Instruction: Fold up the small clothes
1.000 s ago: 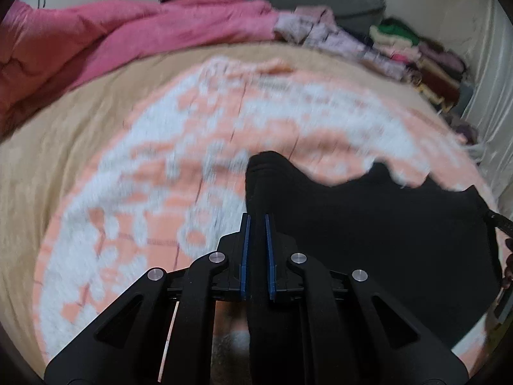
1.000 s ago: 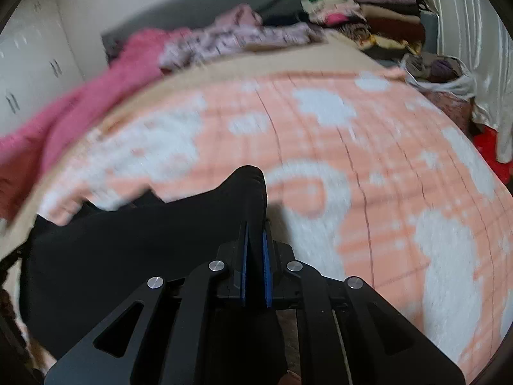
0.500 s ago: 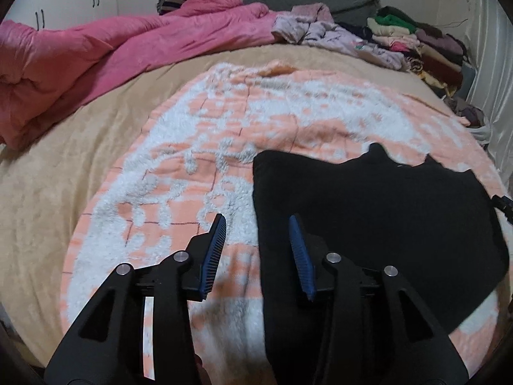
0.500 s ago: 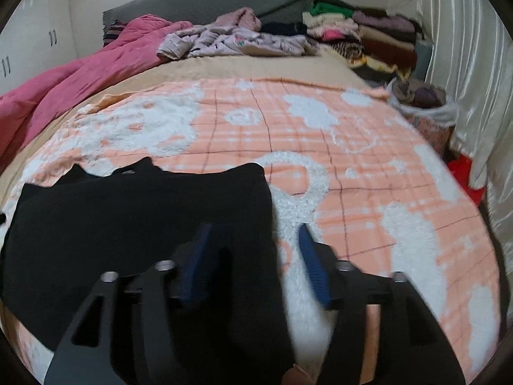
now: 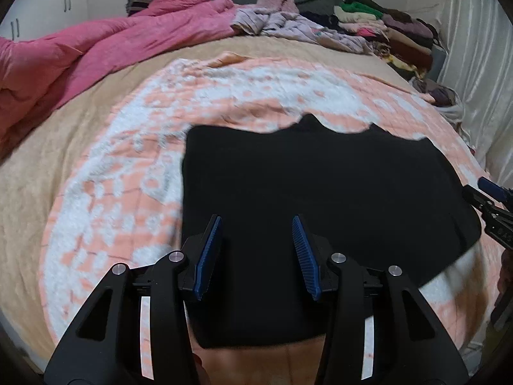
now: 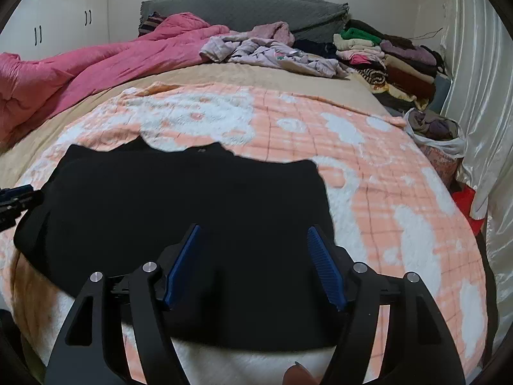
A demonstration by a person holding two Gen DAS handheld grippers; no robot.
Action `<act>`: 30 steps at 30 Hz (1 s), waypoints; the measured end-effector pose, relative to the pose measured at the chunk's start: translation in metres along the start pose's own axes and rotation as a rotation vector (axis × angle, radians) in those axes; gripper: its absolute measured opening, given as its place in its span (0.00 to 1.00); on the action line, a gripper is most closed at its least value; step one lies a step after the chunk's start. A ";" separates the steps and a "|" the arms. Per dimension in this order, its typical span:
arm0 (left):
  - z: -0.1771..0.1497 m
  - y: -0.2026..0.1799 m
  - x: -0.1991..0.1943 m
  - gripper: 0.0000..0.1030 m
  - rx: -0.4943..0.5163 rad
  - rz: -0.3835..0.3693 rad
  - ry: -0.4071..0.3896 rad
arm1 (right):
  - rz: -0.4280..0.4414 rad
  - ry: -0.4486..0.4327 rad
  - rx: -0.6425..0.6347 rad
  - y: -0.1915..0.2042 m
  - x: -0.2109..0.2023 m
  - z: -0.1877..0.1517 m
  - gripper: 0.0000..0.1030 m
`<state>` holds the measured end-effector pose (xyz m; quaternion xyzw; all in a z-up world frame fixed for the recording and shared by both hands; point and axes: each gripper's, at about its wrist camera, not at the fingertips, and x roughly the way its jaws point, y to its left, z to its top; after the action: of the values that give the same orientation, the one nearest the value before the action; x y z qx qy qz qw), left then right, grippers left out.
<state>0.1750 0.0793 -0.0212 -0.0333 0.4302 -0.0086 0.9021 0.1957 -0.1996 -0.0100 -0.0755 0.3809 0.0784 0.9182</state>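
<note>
On a bed's peach-and-white blanket [image 5: 105,199], a black garment [image 5: 320,192] lies flat. The left gripper [image 5: 256,250] and right gripper [image 6: 255,263], jaws just parted and empty, hover above it.

A home bedroom: a bed with a grey padded headboard [image 6: 243,8], a crumpled pink quilt [image 6: 96,67], stacked folded clothes [image 6: 394,57] and white wardrobe doors [image 6: 61,22].

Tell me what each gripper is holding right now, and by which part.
Nothing is held. The left gripper and the right gripper have just been opening; both stand open above the black garment, which lies flat on the blanket, with no cloth between the pads.
</note>
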 end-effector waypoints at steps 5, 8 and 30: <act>-0.012 -0.010 0.008 0.38 0.034 0.008 0.037 | 0.009 0.023 0.001 0.006 -0.002 -0.010 0.65; -0.019 -0.011 0.013 0.41 0.043 0.021 0.053 | 0.013 0.041 0.004 0.008 -0.001 -0.015 0.65; -0.028 -0.019 -0.011 0.43 0.020 -0.006 0.008 | -0.023 0.064 0.021 0.006 -0.010 -0.028 0.75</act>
<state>0.1465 0.0589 -0.0286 -0.0256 0.4336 -0.0159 0.9006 0.1677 -0.1998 -0.0231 -0.0727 0.4101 0.0615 0.9071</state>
